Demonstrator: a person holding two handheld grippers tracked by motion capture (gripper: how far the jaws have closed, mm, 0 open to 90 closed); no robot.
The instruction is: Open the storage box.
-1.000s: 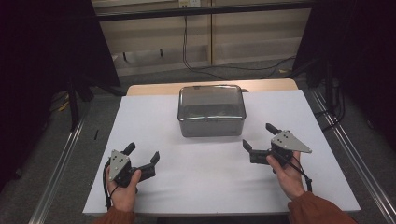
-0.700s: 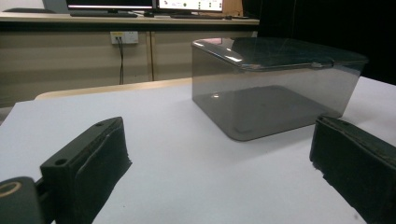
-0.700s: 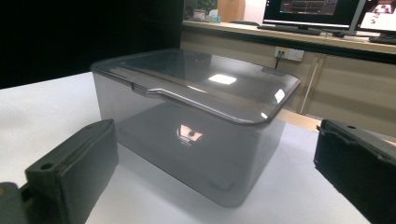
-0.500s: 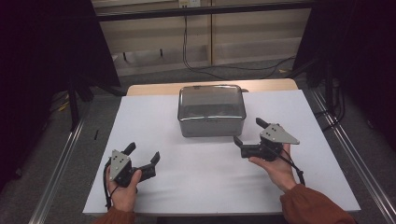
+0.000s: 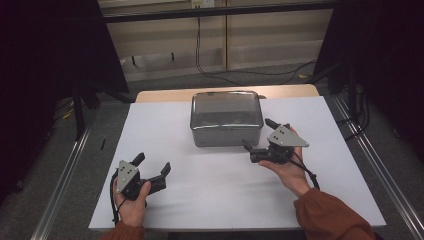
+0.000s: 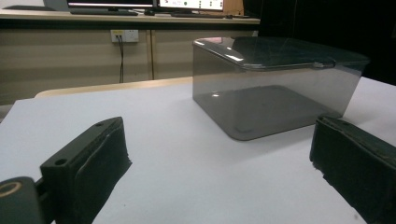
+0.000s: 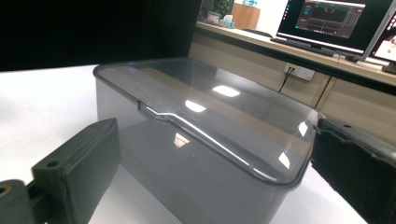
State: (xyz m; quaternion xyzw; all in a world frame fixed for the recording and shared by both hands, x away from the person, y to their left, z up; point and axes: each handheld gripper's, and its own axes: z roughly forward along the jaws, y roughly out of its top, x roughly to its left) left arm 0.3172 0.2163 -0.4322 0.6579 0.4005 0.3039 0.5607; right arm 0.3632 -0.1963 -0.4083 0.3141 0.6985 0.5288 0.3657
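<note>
Left gripper [image 5: 150,172] rests near the table's [image 5: 210,200] front edge, jaws wide apart, empty. Right gripper [image 5: 260,137] is open beside the lidded box [image 5: 226,119], which stands mid-table toward the back. Box looks like rigid, smooth, probably light and slippery plastic; best grip is likely the lid tab [image 7: 156,112] or rim.

My left black two-jaw gripper [image 5: 154,169] sits low at near-left, jaws spread wide, pointing fwd and a bit right; my left hand [image 5: 131,204] grips it from behind, grey plate on top. My right black two-jaw gripper [image 5: 258,136] is further fwd, jaws wide apart too, angled left. My right hand [image 5: 286,170] holds it from below, orange sleeve [image 5: 330,216] on the forearm.
</note>
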